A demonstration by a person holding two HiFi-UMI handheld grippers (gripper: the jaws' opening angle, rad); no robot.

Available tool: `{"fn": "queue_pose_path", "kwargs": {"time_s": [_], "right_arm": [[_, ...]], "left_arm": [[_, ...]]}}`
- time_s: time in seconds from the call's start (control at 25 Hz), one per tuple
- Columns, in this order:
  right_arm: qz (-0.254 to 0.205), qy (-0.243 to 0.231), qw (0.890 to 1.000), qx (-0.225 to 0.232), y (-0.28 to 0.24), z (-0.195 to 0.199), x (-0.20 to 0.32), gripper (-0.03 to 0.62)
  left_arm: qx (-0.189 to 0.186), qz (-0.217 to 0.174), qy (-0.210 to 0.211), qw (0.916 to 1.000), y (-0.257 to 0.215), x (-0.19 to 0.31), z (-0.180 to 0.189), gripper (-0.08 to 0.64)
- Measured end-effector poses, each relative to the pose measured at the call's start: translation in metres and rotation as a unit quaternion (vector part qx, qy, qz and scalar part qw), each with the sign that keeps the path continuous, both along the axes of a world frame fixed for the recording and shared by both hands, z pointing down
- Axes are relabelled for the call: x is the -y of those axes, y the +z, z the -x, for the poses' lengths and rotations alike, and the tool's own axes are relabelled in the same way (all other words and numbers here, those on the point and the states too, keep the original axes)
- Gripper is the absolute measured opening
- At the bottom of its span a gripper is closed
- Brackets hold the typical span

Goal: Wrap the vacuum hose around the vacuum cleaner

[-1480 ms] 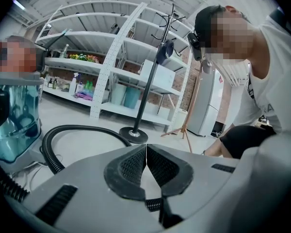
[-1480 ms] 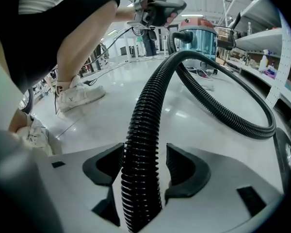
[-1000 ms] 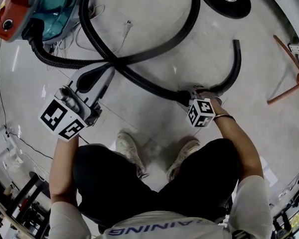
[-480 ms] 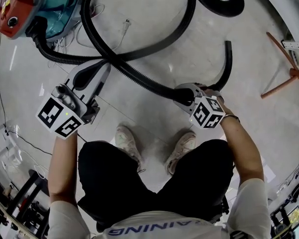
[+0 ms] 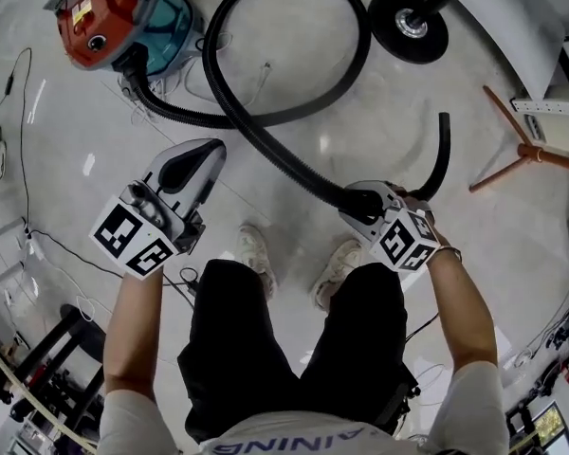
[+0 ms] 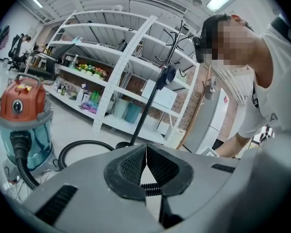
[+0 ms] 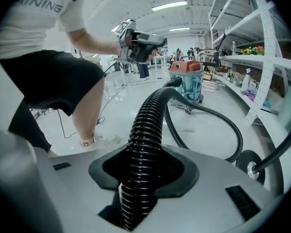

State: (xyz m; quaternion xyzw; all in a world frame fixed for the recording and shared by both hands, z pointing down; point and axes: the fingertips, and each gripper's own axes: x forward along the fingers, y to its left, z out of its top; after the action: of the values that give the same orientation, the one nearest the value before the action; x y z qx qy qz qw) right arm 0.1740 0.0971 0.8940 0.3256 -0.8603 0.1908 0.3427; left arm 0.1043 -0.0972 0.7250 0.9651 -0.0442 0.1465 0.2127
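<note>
Barely begun: ribbed black vacuum hose [image 7: 144, 130] clamped in right tongs [image 5: 357, 200], looping loose across the floor [image 5: 384, 112], none round the red-and-teal canister vacuum cleaner [image 5: 104, 17]; left tongs [image 5: 207, 152] closed, empty.

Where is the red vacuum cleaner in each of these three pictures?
Head view: the red vacuum cleaner sits in the top left corner.
Left gripper view: the vacuum cleaner stands at the left edge, in front of the shelves.
Right gripper view: the vacuum cleaner looks small and far off, right of centre.
Shared landmark: the black hose that runs from its base shows in all three views.
</note>
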Motion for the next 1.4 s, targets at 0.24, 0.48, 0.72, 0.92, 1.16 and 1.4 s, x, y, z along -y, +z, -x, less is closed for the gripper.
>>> {"fn": "queue_pose_path", "kwargs": {"time_s": [0.24,0.48,0.72,0.92,1.16,1.4], "right_arm": [[0.015,0.008,0.999,0.041,-0.126,0.017,0.000,0.155],[0.017,0.059,0.991,0.119,-0.247,0.037,0.011,0.155],[0.002,0.136,0.974,0.183,-0.371,0.047,0.026,0.155],[-0.019,0.185,0.960,0.207,-0.464,0.053,0.050,0.155],[-0.038,0.232,0.941,0.243,-0.560,0.066,0.089,0.155],[-0.068,0.261,0.928,0.256,-0.642,0.080,0.138,0.155]], "left_arm": [[-0.002,-0.001,-0.021,0.9998,-0.105,0.001,0.019,0.018],[-0.002,-0.016,-0.062,0.9979,-0.198,0.001,0.049,0.018],[-0.012,-0.025,-0.079,0.9965,-0.292,-0.012,0.069,0.018],[-0.030,-0.037,-0.100,0.9939,-0.374,-0.007,0.089,0.018],[-0.052,-0.045,-0.139,0.9879,-0.465,0.019,0.134,0.018],[-0.074,-0.066,-0.164,0.9814,-0.534,0.056,0.182,0.018]]}}
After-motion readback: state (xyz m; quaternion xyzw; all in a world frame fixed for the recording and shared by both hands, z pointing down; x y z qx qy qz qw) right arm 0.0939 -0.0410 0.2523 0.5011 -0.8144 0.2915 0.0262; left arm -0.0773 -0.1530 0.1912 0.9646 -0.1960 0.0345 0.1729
